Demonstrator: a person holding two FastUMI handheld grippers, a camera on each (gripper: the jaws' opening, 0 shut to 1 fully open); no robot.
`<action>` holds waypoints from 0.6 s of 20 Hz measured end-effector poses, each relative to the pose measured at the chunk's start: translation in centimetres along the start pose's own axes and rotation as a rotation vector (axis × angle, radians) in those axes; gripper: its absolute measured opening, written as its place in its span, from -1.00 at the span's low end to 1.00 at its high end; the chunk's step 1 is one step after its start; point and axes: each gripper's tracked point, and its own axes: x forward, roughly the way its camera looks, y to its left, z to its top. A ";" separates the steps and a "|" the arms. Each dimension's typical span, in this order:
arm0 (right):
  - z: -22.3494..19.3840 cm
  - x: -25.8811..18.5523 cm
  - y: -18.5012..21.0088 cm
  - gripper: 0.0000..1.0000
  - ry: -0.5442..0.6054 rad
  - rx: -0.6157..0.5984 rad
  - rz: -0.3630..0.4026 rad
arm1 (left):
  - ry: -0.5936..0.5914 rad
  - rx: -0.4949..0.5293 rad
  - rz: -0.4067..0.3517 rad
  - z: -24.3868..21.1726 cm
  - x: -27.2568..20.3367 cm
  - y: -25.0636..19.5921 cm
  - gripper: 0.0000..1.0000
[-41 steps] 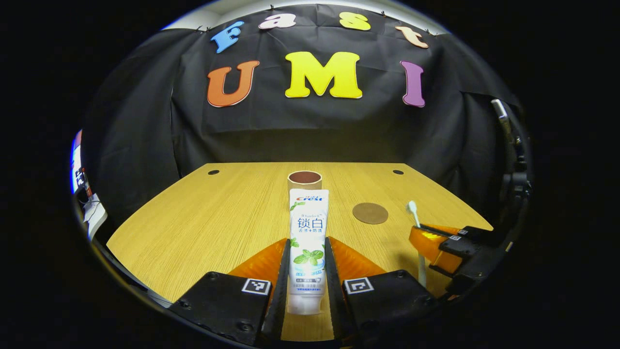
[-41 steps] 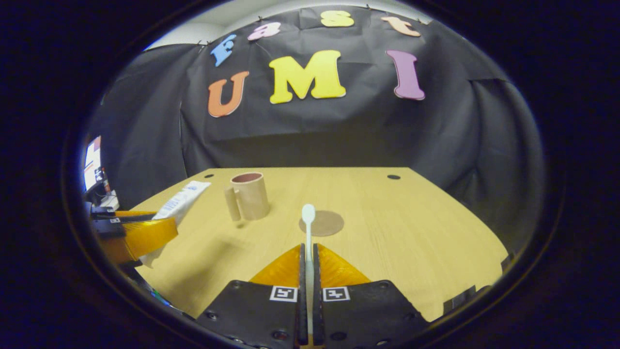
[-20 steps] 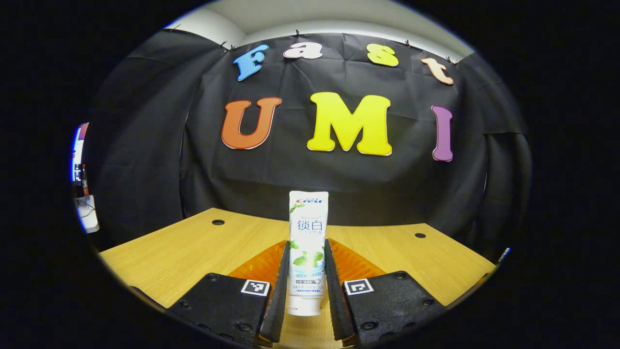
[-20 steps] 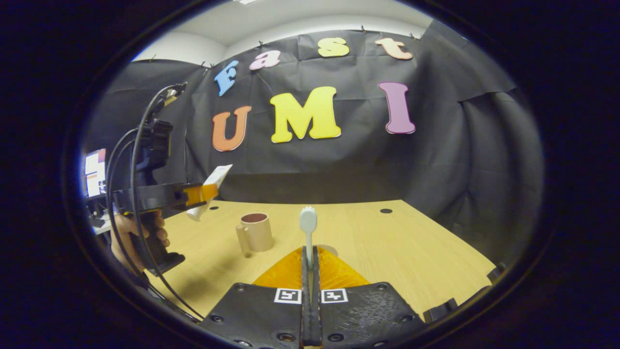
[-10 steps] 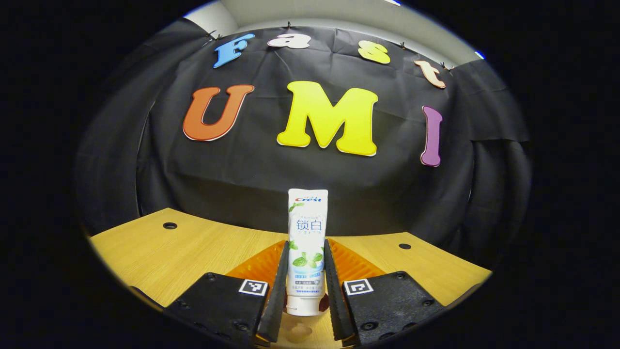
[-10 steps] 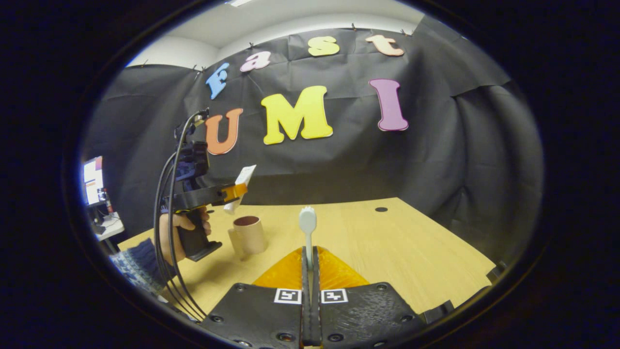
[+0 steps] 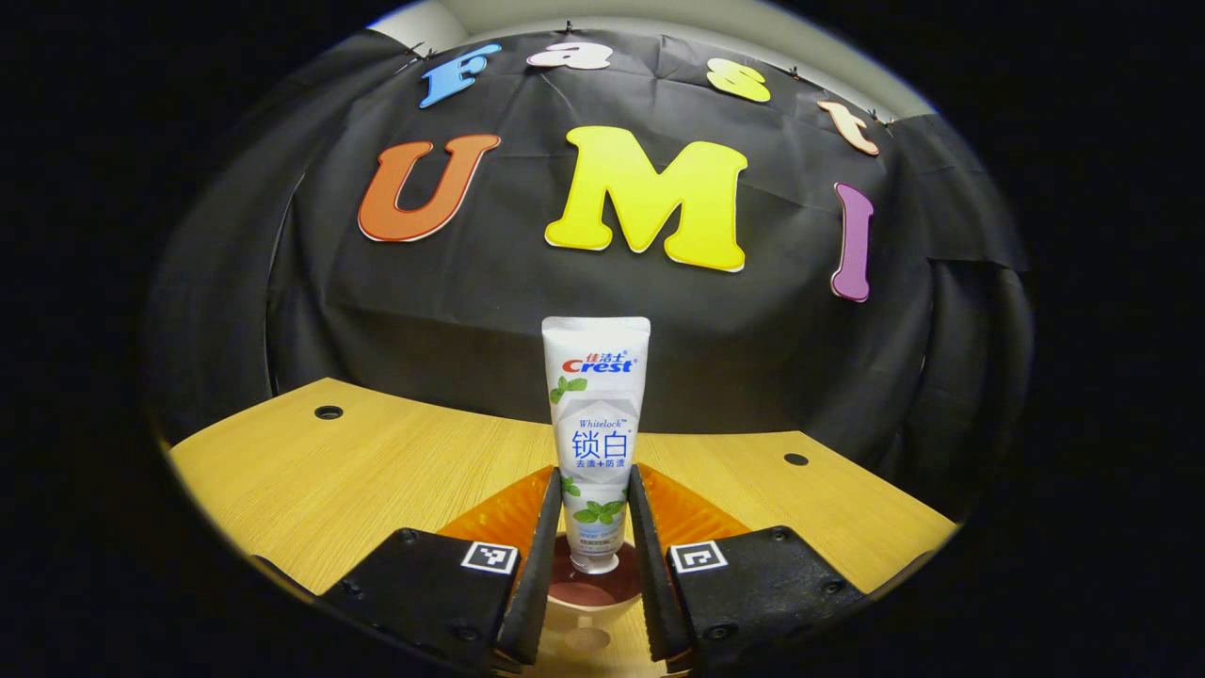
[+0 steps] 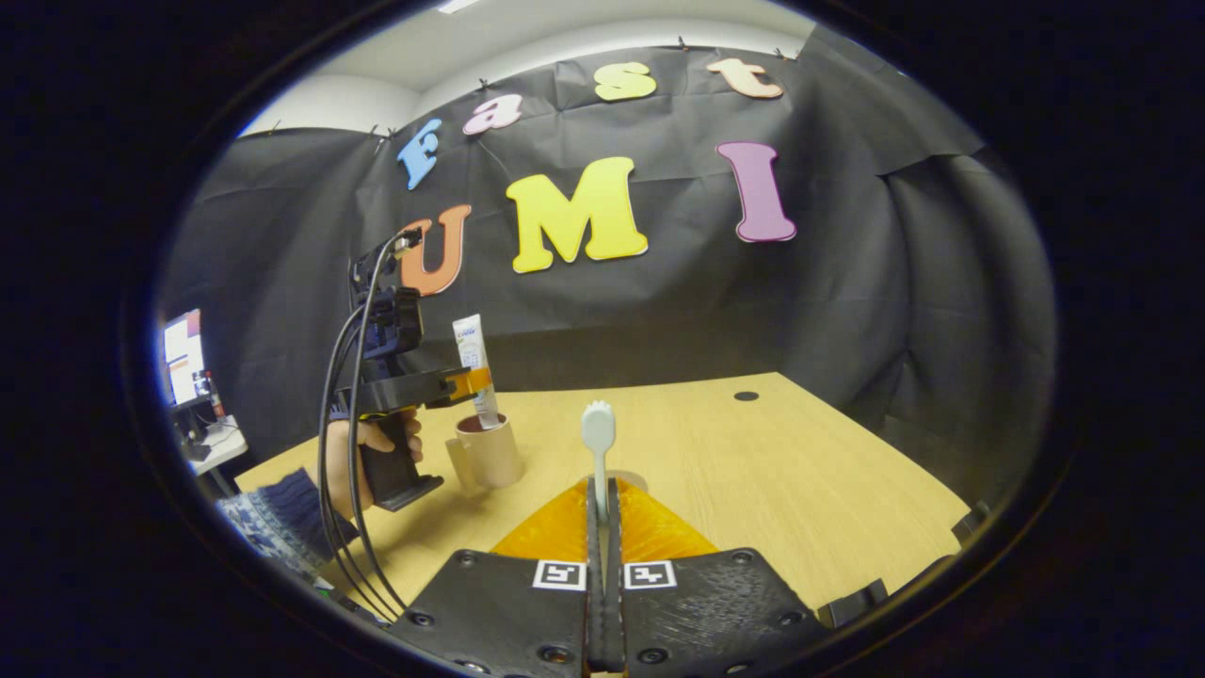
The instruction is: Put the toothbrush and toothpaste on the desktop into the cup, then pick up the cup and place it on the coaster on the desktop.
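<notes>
The white toothpaste tube [image 7: 597, 414] stands upright between the fingers of my left gripper [image 7: 591, 527], which is shut on its lower part. Its cap end dips into the tan cup [image 7: 576, 593] right below the fingers. In the right gripper view the same tube [image 8: 473, 363] stands in the cup [image 8: 490, 457] with the left gripper [image 8: 466, 384] around its middle, held by a hand [image 8: 362, 438]. My right gripper [image 8: 602, 494] is shut on the white toothbrush [image 8: 598, 428], whose head points up and forward. A sliver of the brown coaster [image 8: 625, 477] shows behind the fingers.
The wooden desktop [image 8: 800, 480] has small round holes near its back corners [image 8: 746, 396]. Black cloth walls stand close behind and to the right. Cables hang from the left gripper, and a screen [image 8: 184, 353] sits beyond the table's left edge.
The left gripper has come over the cup, and the toothpaste has swung upright, its cap end now down inside the cup. The right gripper with the toothbrush has hardly moved.
</notes>
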 end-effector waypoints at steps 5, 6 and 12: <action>-0.1 0.1 -0.1 -1.00 0.006 -0.005 -0.004 | -0.028 0.015 0.023 1.0 -0.7 0.4 0.19; -0.3 0.0 -0.1 -1.00 0.006 -0.005 -0.004 | -0.052 0.025 0.033 1.5 -1.2 0.7 0.21; 0.1 0.3 -0.2 -0.99 -0.004 -0.032 -0.001 | -0.115 0.072 0.102 3.5 -4.2 1.9 0.98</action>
